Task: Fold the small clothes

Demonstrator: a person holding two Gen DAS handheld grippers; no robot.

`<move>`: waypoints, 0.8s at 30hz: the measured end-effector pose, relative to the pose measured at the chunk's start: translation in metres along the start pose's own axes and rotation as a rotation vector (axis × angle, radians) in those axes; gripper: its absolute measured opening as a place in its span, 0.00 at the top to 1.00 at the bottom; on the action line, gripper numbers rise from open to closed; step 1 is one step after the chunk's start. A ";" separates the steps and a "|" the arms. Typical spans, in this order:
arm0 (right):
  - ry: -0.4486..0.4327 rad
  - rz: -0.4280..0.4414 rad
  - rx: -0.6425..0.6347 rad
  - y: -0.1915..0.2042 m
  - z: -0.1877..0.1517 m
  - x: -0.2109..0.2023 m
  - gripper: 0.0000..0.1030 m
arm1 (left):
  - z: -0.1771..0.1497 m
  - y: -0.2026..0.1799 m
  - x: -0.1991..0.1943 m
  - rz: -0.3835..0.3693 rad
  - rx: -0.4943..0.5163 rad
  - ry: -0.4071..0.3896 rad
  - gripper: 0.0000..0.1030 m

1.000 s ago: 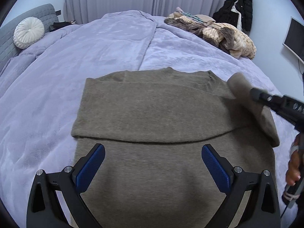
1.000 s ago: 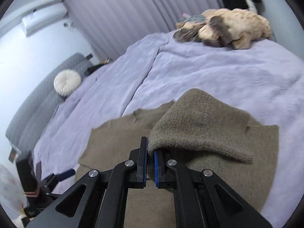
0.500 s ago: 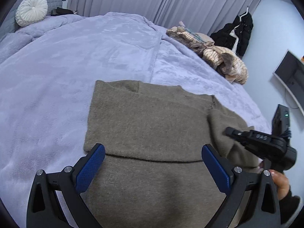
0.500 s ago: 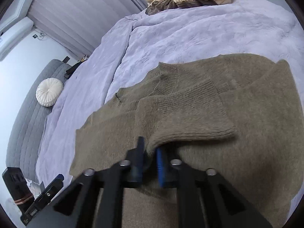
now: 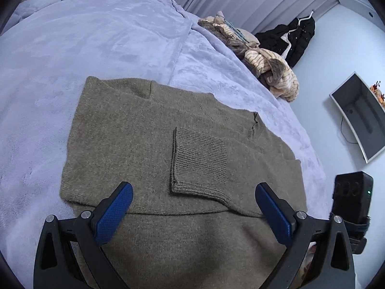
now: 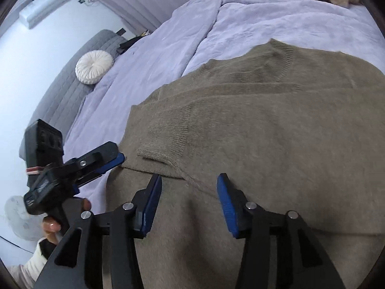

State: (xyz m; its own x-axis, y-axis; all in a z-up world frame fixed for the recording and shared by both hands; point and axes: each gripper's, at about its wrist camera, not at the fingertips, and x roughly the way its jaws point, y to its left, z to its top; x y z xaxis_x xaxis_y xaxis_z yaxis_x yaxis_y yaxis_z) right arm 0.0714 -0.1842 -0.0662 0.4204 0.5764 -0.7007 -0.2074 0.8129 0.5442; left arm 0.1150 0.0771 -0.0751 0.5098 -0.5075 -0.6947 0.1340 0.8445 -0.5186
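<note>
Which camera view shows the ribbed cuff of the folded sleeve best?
The left wrist view. There the ribbed cuff lies flat on the brown sweater, facing the camera, with all its edges clear. In the right wrist view the cuff is seen at a slant and slightly blurred, so its ribbing is faint.

Your sweater [image 5: 149, 144] is a matt olive-brown knit with a soft, slightly fuzzy face; its cuff [image 5: 199, 159] is ribbed and looks coarser. The blanket [image 5: 96, 36] under it is lilac plush with a faint sheen and a crushed, velvety nap. Your left gripper [image 5: 193, 213] and right gripper [image 6: 189, 204] have matt black plastic frames with shiny metal screw heads, and their blue pads [image 5: 113, 213] carry a fine, rough grid texture. The pillow [image 6: 93, 66] is white pleated cloth. The headboard [image 6: 69, 89] is grey quilted fabric. The monitor [image 5: 358, 114] screen is smooth and dully glossy.
</note>
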 end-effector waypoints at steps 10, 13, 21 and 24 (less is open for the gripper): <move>-0.182 0.002 0.431 -0.111 -0.052 -0.089 0.48 | 0.013 -0.041 0.051 -0.020 0.018 0.125 0.45; -0.246 0.033 0.551 -0.133 -0.059 -0.096 0.46 | 0.013 -0.045 0.060 -0.037 0.024 0.178 0.93; -0.327 0.029 0.611 -0.144 -0.048 -0.086 0.47 | 0.025 -0.019 0.012 -0.012 0.051 0.054 0.93; -0.341 -0.096 0.514 -0.134 -0.034 -0.087 0.94 | 0.016 -0.011 0.021 0.032 0.071 0.095 0.93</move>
State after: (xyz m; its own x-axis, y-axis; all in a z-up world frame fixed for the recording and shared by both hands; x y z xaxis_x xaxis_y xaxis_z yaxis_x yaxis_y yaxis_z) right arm 0.0327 -0.3403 -0.0934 0.6920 0.3751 -0.6167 0.2607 0.6669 0.6981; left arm 0.1379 0.0601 -0.0764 0.4326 -0.4913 -0.7559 0.1808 0.8687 -0.4611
